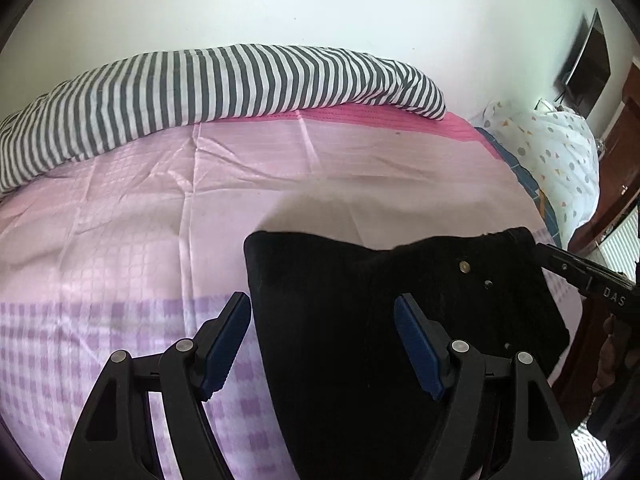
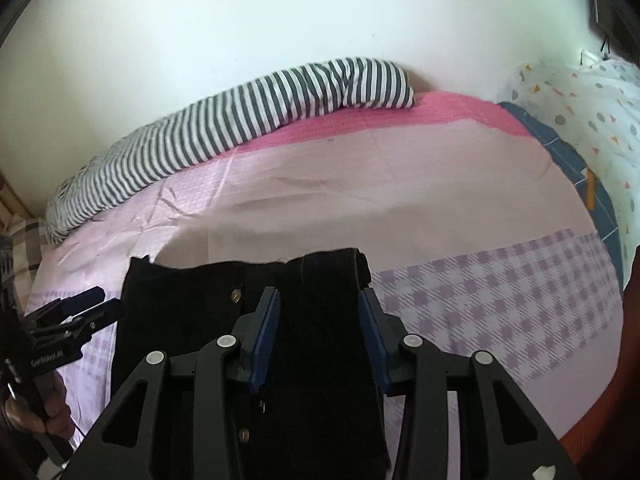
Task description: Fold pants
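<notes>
Black pants (image 1: 360,320) lie on the bed's pink and purple checked sheet (image 1: 140,240), waistband end with metal buttons (image 1: 464,266) toward the far side. My left gripper (image 1: 322,320) is open, its blue pads (image 1: 230,344) straddling the pants' left edge. My right gripper (image 2: 318,316) is open over the pants (image 2: 312,360), its blue pads either side of the waistband's right part. It also shows at the right of the left wrist view (image 1: 592,280). The left gripper shows at the left of the right wrist view (image 2: 80,312).
A grey and white striped duvet (image 1: 200,92) lies bunched along the bed's far edge by the white wall. A white patterned duvet (image 1: 560,152) is at the right. Dark wooden furniture (image 1: 624,160) and a TV (image 1: 588,64) stand beyond the bed on the right.
</notes>
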